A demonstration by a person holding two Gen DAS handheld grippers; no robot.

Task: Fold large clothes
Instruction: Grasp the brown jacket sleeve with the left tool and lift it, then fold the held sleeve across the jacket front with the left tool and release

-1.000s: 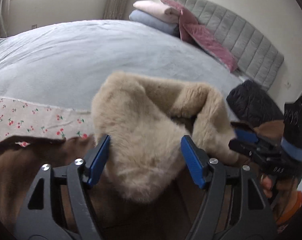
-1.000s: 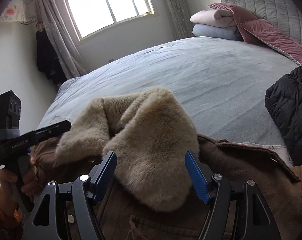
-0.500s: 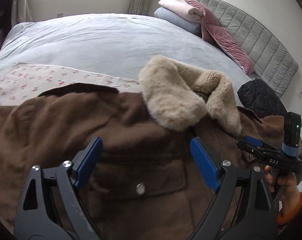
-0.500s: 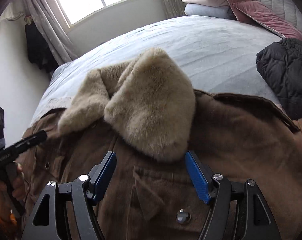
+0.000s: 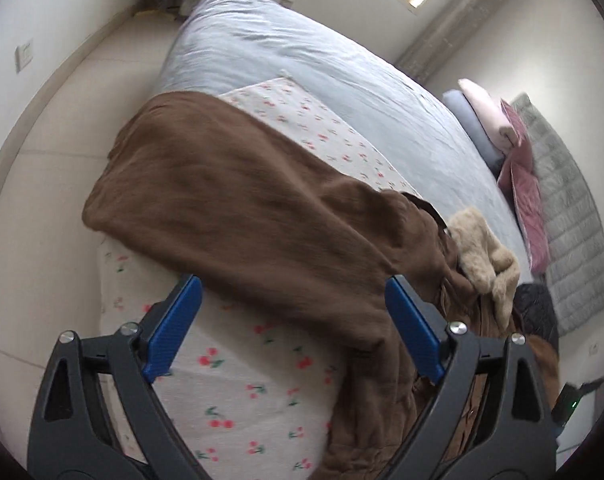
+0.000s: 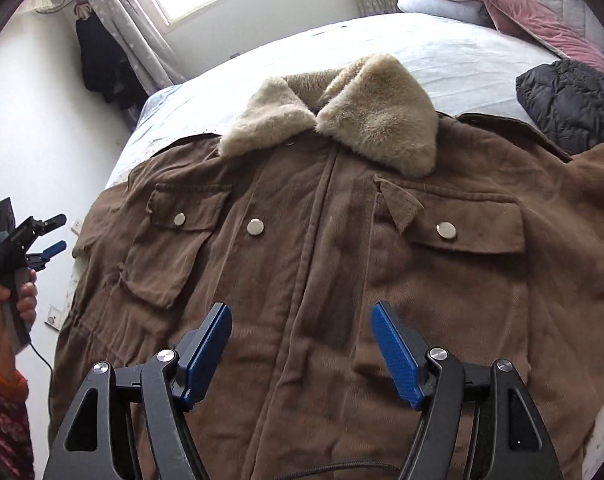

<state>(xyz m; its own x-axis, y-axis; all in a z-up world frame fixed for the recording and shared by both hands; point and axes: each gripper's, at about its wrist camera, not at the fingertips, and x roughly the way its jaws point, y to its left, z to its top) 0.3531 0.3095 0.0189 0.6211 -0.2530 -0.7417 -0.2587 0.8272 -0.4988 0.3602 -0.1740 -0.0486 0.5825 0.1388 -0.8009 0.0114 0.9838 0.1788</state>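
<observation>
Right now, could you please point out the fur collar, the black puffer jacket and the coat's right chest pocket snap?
fur collar [image 6: 377, 128]: right wrist view, on the larger flap.
black puffer jacket [image 6: 569, 100]: right wrist view, on its quilted middle.
pocket snap [image 6: 446, 230]: right wrist view, on the metal disc.

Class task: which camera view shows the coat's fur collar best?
The right wrist view: the fur collar lies spread, facing the camera, above the brown coat's pockets. The left wrist view shows it small and bunched near the edge.
</observation>
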